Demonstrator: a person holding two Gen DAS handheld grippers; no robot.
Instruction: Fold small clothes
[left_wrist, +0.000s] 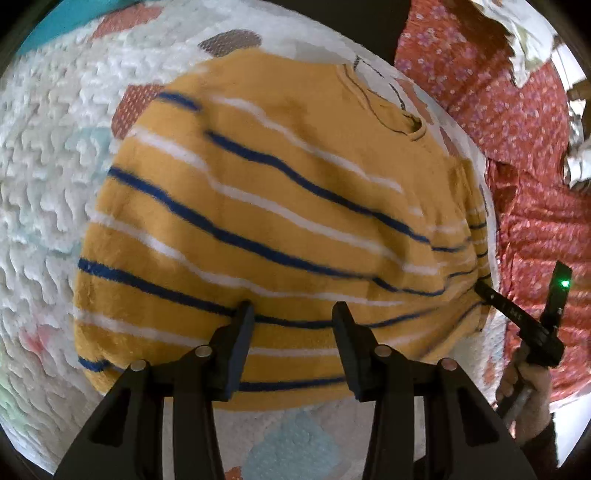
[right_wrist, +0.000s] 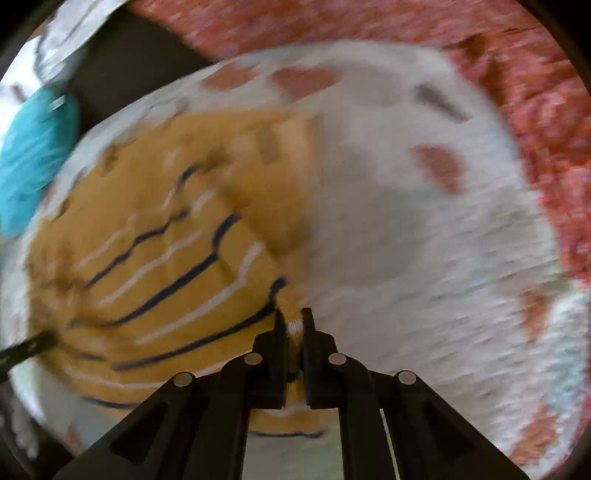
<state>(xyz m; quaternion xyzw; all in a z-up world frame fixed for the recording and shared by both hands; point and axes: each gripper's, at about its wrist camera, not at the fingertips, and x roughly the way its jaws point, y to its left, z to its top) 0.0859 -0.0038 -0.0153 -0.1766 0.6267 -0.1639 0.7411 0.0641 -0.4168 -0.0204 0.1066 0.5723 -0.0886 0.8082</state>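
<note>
While the yellow striped sweater (left_wrist: 258, 221) lies spread across the white quilted mat (left_wrist: 44, 184), reaching its edge beside the red floral fabric (left_wrist: 517, 129), the right hand-held gripper (right_wrist: 294, 325) is clamped on a bunched fold of the knit at that edge. The left hand-held gripper (left_wrist: 291, 314) hangs over the hem with its jaws apart, nothing between them. Judgement: the knit is soft, light and limp; it will sag and stretch from one pinch. Best taken at hem corners or shoulder seams, both sides together.
</note>
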